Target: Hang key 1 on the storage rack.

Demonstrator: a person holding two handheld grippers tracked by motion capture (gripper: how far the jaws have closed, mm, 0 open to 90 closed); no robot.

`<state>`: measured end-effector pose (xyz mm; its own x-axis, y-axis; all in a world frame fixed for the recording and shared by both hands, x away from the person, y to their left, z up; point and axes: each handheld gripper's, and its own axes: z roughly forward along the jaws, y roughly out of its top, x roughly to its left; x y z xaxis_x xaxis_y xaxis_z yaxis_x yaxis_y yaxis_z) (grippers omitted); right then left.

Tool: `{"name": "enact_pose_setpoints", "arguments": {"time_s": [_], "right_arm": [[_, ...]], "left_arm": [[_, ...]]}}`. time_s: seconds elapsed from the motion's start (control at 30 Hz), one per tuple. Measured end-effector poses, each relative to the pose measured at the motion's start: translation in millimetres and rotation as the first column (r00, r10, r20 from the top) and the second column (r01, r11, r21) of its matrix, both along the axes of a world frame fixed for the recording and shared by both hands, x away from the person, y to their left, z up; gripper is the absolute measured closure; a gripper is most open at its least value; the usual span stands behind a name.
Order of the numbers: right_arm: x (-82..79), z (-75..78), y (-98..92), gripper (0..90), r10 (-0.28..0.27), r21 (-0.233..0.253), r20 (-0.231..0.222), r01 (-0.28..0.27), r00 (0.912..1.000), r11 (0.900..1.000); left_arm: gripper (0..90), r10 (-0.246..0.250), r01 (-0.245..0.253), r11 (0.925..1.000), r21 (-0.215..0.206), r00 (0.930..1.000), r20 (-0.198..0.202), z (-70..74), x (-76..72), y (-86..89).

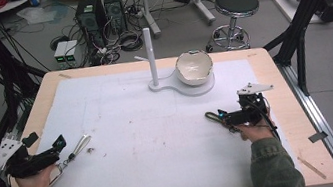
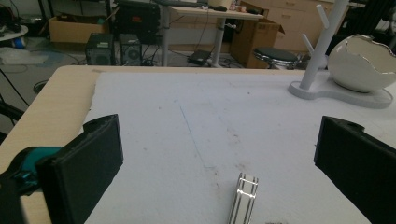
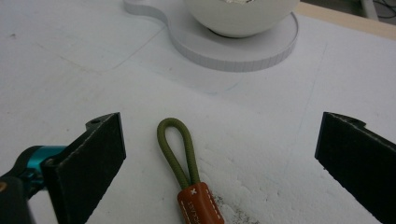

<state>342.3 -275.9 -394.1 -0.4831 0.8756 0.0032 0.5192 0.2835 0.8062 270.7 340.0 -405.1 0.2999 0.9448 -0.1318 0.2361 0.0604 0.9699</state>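
Observation:
An olive cord loop [image 3: 177,151] with a brown leather tab [image 3: 201,207] lies flat on the white mat. My right gripper [image 3: 219,137] stands open around it, a jaw on either side, touching nothing. From above, that gripper [image 1: 225,117] sits right of the table's middle, with the cord loop [image 1: 212,115] just off its tips. A silver metal clip [image 2: 245,196] lies low between the jaws of my open left gripper [image 2: 219,140]. In the high view the left gripper [image 1: 57,152] is near the table's left edge, and the clip [image 1: 77,146] lies just to its right.
A white stand [image 1: 181,87] with an upright branched post [image 1: 150,55] and a cracked-egg-shaped white bowl [image 1: 194,67] sits at the back centre. The white mat [image 1: 157,140] covers most of the wooden table [image 1: 310,151]. Beyond it are a stool, computers and cables on the floor.

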Motion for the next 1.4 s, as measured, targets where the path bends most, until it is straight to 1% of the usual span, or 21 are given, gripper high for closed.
{"name": "enact_pose_setpoints", "arguments": {"time_s": [0.1, 0.13, 0.2, 0.3, 0.37, 0.5, 0.57, 0.6, 0.67, 0.73, 0.83, 0.9, 1.0, 1.07, 1.1, 1.13, 1.17, 1.27, 1.33, 1.37, 1.4], "right_arm": [[3.7, -3.3, -0.4, 0.6, 0.008, -0.006, -0.022, -0.008, 0.9997, 1.000], [4.8, -4.6, 0.1, 0.8, 0.003, 0.003, -0.036, -0.003, 0.9993, 1.000], [7.5, -7.1, -1.0, 0.9, 0.009, -0.011, -0.050, -0.010, 0.9987, 1.000], [11.6, -12.0, -2.5, 1.0, 0.007, -0.020, -0.086, -0.009, 0.9962, 1.000], [13.8, -14.6, -4.0, 4.1, 0.015, -0.024, -0.106, -0.017, 0.9943, 1.000], [16.4, -17.8, -6.8, 5.6, 0.018, -0.023, -0.139, -0.021, 0.9901, 1.000], [17.2, -19.5, -7.6, 6.4, 0.016, -0.033, -0.155, -0.021, 0.9878, 0.999], [17.2, -20.3, -7.7, 8.3, 0.016, -0.034, -0.166, -0.022, 0.9861, 0.999], [17.6, -21.1, -8.2, 15.4, 0.024, -0.044, -0.177, -0.032, 0.9840, 0.999], [18.0, -22.4, -8.4, 17.1, 0.031, -0.045, -0.193, -0.041, 0.9806, 0.998], [18.6, -24.0, -9.1, 25.3, 0.043, -0.049, -0.223, -0.055, 0.9739, 0.997], [18.8, -25.9, -9.5, 29.7, 0.041, -0.059, -0.254, -0.057, 0.9662, 0.997], [18.9, -27.4, -10.0, 36.4, 0.036, -0.068, -0.281, -0.057, 0.9591, 0.996], [19.1, -27.8, -10.9, 42.0, 0.045, -0.057, -0.290, -0.064, 0.9561, 0.996], [19.2, -27.5, -11.6, 44.1, 0.051, -0.047, -0.299, -0.068, 0.9530, 0.997], [19.5, -27.5, -12.2, 46.5, 0.056, -0.040, -0.300, -0.071, 0.9522, 0.997], [19.9, -27.4, -13.0, 50.2, 0.061, -0.031, -0.306, -0.074, 0.9502, 0.997], [20.4, -28.7, -13.1, 55.6, 0.089, -0.012, -0.329, -0.098, 0.9403, 0.995], [20.7, -30.6, -12.1, 58.3, 0.105, -0.002, -0.351, -0.113, 0.9305, 0.994], [20.9, -31.0, -11.6, 61.1, 0.117, 0.002, -0.358, -0.125, 0.9263, 0.992], [20.9, -30.8, -11.3, 64.9, 0.125, 0.004, -0.360, -0.132, 0.9246, 0.991]], "left_arm": [[1.7, -0.002, 0.002, 1.0000, 0.004, 1.0000, -0.001, -0.2, 0.4, -0.2], [1.7, -0.002, 0.002, 1.0000, 0.003, 1.0000, -0.001, -0.2, 0.4, -0.2], [1.7, -0.003, 0.003, 1.0000, 0.002, 1.0000, 0.001, -0.1, 0.4, -0.2], [1.7, -0.002, 0.002, 1.0000, 0.000, 1.0000, -0.002, -0.3, 0.6, -0.2], [1.7, -0.003, 0.003, 1.0000, 0.000, 1.0000, -0.001, -0.3, 0.6, -0.2], [1.7, -0.003, 0.003, 1.0000, 0.000, 1.0000, -0.005, -0.5, 0.9, -0.2], [1.7, -0.003, 0.003, 1.0000, 0.001, 1.0000, -0.008, -0.6, 1.1, -0.1], [1.7, -0.004, 0.004, 1.0000, 0.001, 0.9999, -0.010, -0.6, 1.2, -0.1], [1.7, -0.003, 0.003, 1.0000, 0.000, 0.9999, -0.011, -0.8, 1.4, -0.2], [1.7, -0.002, 0.002, 1.0000, 0.000, 0.9999, -0.011, -0.8, 1.4, -0.1], [1.7, -0.002, 0.002, 1.0000, 0.003, 0.9999, -0.014, -0.9, 1.3, 0.1], [1.7, -0.001, 0.001, 1.0000, 0.003, 0.9999, -0.016, -1.1, 1.6, 0.2], [1.7, -0.001, 0.001, 1.0000, 0.002, 0.9999, -0.016, -1.1, 1.6, 0.2], [1.7, 0.000, 0.000, 1.0000, 0.002, 0.9999, -0.016, -1.1, 1.5, 0.1], [1.7, -0.001, 0.001, 1.0000, 0.003, 0.9999, -0.016, -1.1, 1.6, 0.1], [1.7, -0.002, 0.002, 1.0000, 0.004, 0.9999, -0.016, -1.1, 1.7, 0.2], [1.7, -0.002, 0.002, 1.0000, 0.003, 0.9999, -0.016, -1.2, 1.7, 0.1], [1.7, -0.002, 0.002, 1.0000, 0.004, 0.9999, -0.015, -1.2, 1.6, 0.0], [1.7, -0.002, 0.002, 1.0000, 0.004, 0.9999, -0.017, -1.2, 1.7, 0.2], [1.7, -0.003, 0.003, 1.0000, 0.003, 0.9999, -0.017, -1.2, 1.7, 0.2], [1.7, -0.003, 0.003, 1.0000, 0.003, 0.9999, -0.016, -1.2, 1.7, 0.2]]}}
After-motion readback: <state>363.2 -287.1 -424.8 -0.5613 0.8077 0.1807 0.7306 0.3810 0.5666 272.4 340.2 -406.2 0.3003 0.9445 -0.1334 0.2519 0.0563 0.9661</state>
